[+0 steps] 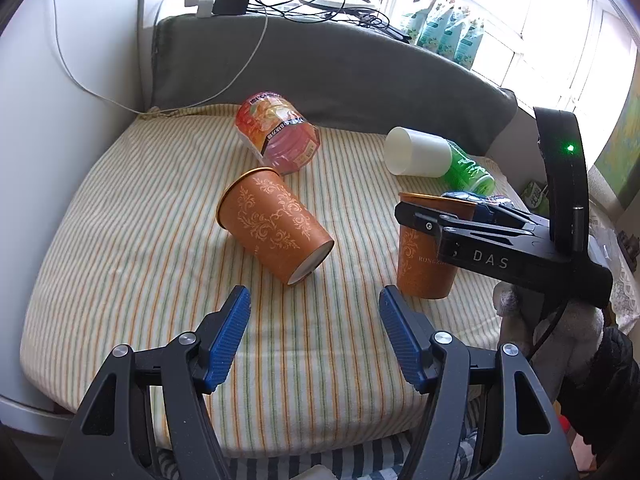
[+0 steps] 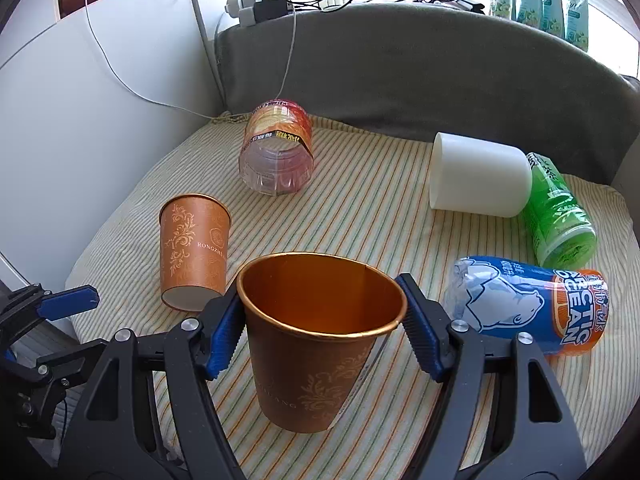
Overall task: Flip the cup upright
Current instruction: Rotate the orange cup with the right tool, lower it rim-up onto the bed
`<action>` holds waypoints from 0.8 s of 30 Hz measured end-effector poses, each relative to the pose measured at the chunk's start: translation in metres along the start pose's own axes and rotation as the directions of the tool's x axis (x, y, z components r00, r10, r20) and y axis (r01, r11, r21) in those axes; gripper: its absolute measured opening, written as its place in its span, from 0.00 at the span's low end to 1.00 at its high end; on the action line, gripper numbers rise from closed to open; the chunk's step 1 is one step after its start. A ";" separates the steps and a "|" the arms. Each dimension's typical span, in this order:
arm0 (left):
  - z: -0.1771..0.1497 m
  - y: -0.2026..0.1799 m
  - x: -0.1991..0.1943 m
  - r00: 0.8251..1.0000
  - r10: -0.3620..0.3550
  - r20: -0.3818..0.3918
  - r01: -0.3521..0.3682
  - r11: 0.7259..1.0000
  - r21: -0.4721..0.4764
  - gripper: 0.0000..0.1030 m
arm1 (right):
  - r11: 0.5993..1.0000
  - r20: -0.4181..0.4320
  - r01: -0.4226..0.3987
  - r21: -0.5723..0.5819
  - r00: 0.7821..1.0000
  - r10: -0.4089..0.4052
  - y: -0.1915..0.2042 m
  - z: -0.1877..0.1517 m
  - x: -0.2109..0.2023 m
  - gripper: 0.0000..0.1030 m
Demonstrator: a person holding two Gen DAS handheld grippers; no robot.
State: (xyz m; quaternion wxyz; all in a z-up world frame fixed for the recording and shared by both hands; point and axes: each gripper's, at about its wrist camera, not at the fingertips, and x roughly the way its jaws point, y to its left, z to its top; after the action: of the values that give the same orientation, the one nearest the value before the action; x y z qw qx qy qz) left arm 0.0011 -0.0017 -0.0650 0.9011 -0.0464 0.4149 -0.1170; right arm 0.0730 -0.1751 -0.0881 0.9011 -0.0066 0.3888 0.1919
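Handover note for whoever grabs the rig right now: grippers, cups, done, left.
Right gripper: fingers on both sides of the upright orange paper cup with gold rim, just below the rim; cup bottom on the striped cushion.
Left gripper: open, empty, hovering in front of the second orange paper cup, which lies on its side.
Done: one cup upright, not yet released.
Left: release it, then flip the lying cup. The white plastic cup also lies on its side.
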 end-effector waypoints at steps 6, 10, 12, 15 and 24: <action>0.002 -0.003 0.001 1.000 0.009 0.003 -0.009 1.000 0.003 0.65 | 1.000 0.042 0.019 -0.020 0.999 -0.018 0.003 -0.001 0.000 0.72; 0.002 -0.005 0.002 1.000 0.008 0.000 -0.008 1.000 0.003 0.65 | 0.998 0.069 0.052 -0.031 0.996 -0.050 0.002 -0.001 0.004 0.72; 0.002 -0.005 0.002 1.000 0.007 0.000 -0.007 1.000 0.002 0.65 | 0.997 0.083 0.066 -0.036 0.995 -0.063 0.002 0.000 0.006 0.72; 0.002 -0.005 0.003 1.000 0.007 -0.001 -0.007 1.000 -0.001 0.65 | 0.996 0.094 0.076 -0.045 0.993 -0.072 0.004 -0.003 0.008 0.72; 0.002 -0.005 0.002 1.000 0.006 0.001 -0.006 1.000 -0.002 0.65 | 0.993 0.126 0.093 -0.076 0.989 -0.082 0.010 -0.012 -0.002 0.72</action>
State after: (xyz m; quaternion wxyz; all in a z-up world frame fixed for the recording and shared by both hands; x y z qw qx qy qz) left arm 0.0030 -0.0073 -0.0646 0.9015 -0.0459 0.4149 -0.1139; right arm 0.0598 -0.1683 -0.0932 0.9297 -0.0488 0.3240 0.1680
